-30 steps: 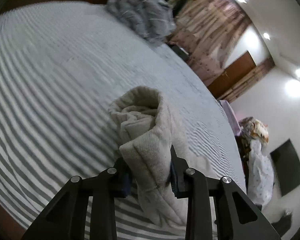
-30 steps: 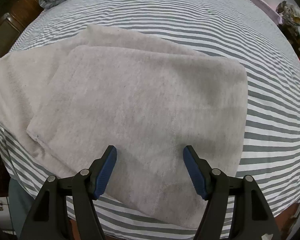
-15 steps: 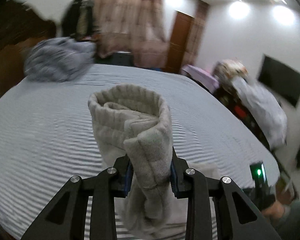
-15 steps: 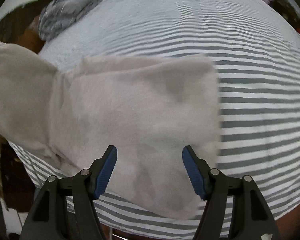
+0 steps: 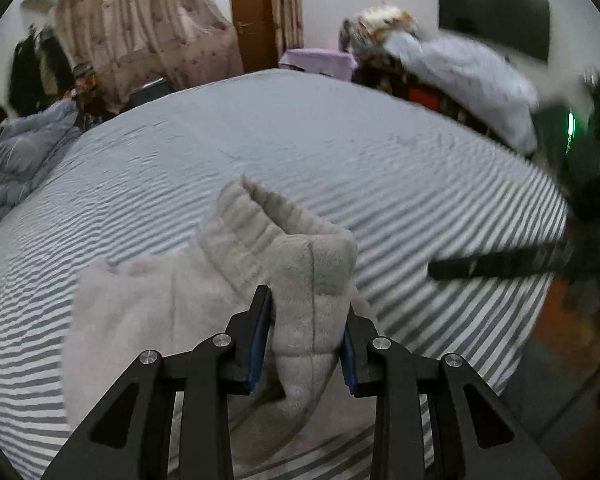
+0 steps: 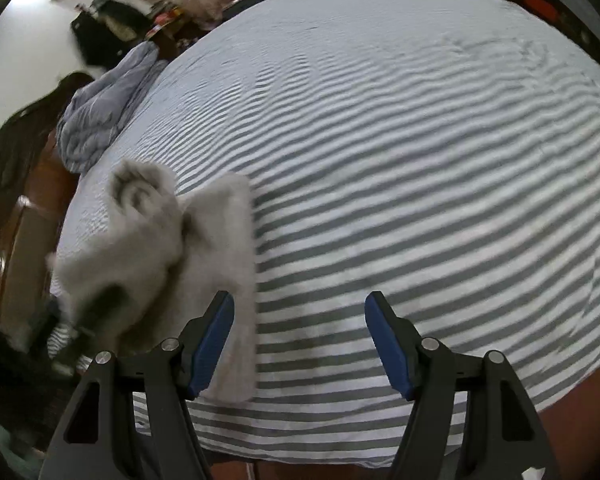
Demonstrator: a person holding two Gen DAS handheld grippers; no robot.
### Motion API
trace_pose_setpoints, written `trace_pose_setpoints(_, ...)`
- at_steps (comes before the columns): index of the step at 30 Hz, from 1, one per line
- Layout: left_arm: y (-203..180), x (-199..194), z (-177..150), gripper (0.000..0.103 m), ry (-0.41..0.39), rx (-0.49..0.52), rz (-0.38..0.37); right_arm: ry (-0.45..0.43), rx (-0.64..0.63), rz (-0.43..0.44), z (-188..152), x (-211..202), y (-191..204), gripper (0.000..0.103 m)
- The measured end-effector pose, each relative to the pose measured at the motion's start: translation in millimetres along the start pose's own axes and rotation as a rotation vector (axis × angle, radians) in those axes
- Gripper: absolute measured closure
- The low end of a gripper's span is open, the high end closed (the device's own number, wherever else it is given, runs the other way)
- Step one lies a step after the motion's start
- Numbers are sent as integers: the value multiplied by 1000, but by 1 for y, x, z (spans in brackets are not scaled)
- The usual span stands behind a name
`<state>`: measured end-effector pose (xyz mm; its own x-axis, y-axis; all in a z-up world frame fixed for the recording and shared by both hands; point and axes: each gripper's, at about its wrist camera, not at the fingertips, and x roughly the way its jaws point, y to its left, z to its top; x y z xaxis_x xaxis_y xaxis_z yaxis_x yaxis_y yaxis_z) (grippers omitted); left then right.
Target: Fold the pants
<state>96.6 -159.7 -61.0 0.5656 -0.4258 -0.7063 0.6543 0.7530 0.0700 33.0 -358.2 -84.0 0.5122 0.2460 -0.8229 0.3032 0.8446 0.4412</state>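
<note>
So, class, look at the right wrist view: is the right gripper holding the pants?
No: the right gripper is open over the striped bed sheet, with the pants off to its left side.

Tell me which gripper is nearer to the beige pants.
Left. The left gripper is clamped on the beige pants at the ribbed waistband. The right gripper stands open over bare striped sheet, the pants just beside its left finger.

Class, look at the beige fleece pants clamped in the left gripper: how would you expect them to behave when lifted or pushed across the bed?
Probably floppy: the pants bunch and droop around the left gripper. Likely light for their bulk, since one pinch holds up the thick waistband. The fuzzy fleece would probably drag and wrinkle on the striped sheet, not slide.
</note>
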Motion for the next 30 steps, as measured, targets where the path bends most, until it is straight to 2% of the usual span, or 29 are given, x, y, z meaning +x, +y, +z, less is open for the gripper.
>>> trace_pose_setpoints(2, -17, 10, -9, 70, 1, 57, 41, 7, 11, 9, 0, 3, -8, 37)
trace_pose_setpoints(6, -25, 12, -18, 64, 11, 101, 58, 15, 15, 27, 6, 11, -14, 37)
trace_pose_setpoints(7, -25, 9, -16, 60, 15, 98, 45, 17, 14, 35, 7, 12, -14, 37)
trace_pose_setpoints(8, -22, 6, -16, 52, 16, 81, 21, 16, 12, 38, 9, 13, -12, 37)
trace_pose_setpoints(10, -19, -2, -12, 45, 19, 39, -43, 10, 3, 44, 11, 12, -8, 37)
trace_pose_setpoints(14, -3, -32, 7, 43, -27, -55, -173, -2, -32, 61, 19, 5, 7, 37)
trace_pose_setpoints(17, 28, -51, 18, 43, -45, -144, -194, 3, -77, 96, 27, 1, 26, 37)
trace_pose_setpoints(19, 50, -61, 20, 43, -55, -184, -165, 14, -108, 139, 31, 2, 43, 38)
trace_pose_setpoints(21, 80, -66, 18, 43, -49, -215, -92, 39, -132, 194, 34, 8, 62, 38)
trace_pose_setpoints(23, 107, -65, 10, 43, -15, -242, -12, 64, -152, 213, 37, 17, 79, 40)
trace_pose_setpoints(24, 116, -64, 6, 43, 3, -254, 4, 76, -162, 212, 37, 23, 85, 42)
trace_pose_setpoints(27, 148, -57, -17, 43, 63, -315, 73, 124, -179, 213, 32, 41, 102, 59)
trace_pose_setpoints(29, 160, -51, -33, 43, 98, -356, 84, 131, -192, 153, 29, 48, 108, 68)
trace_pose_setpoints(30, 163, -48, -39, 43, 114, -366, 90, 128, -203, 137, 26, 48, 110, 77)
